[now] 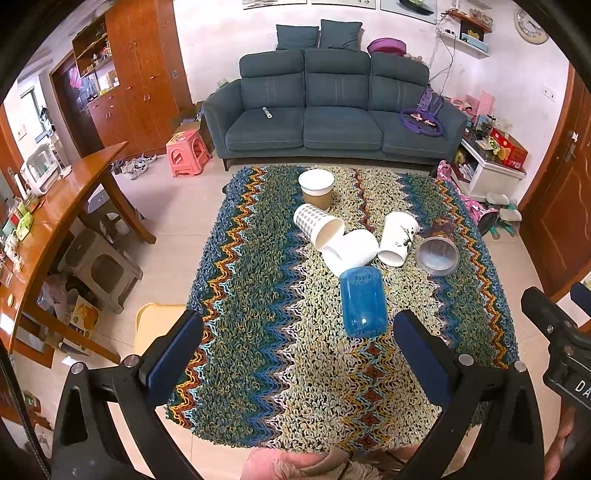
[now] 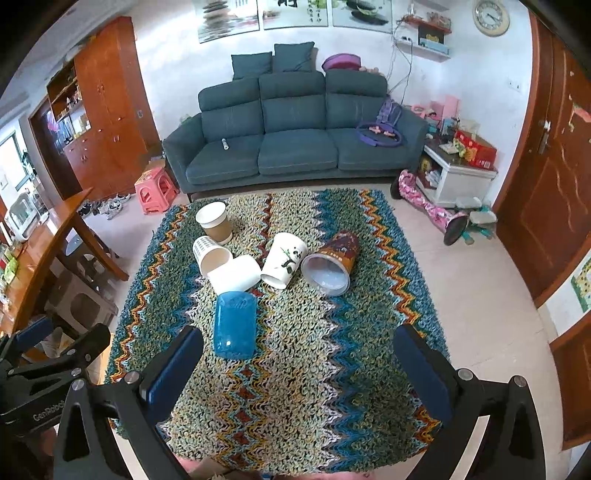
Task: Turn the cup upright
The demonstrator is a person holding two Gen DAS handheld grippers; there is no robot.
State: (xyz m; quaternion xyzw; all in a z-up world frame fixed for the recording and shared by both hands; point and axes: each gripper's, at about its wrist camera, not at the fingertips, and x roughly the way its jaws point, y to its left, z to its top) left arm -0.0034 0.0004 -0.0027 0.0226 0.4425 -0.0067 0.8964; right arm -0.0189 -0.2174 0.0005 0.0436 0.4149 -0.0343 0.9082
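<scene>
Both my tongs, left gripper (image 1: 297, 354) and right gripper (image 2: 299, 360), gape wide and empty over the rug (image 2: 295, 406); blue cup (image 2: 235, 325) lies sideways, nothing flipped yet.

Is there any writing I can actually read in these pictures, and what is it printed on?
"GenRobot": on the left gripper body, at the right wrist view's edge.
"DA": cut-off letters on the right gripper body, in the left wrist view.
Clock numerals, the red box print and the brown printed cup: too small or blurred.
</scene>
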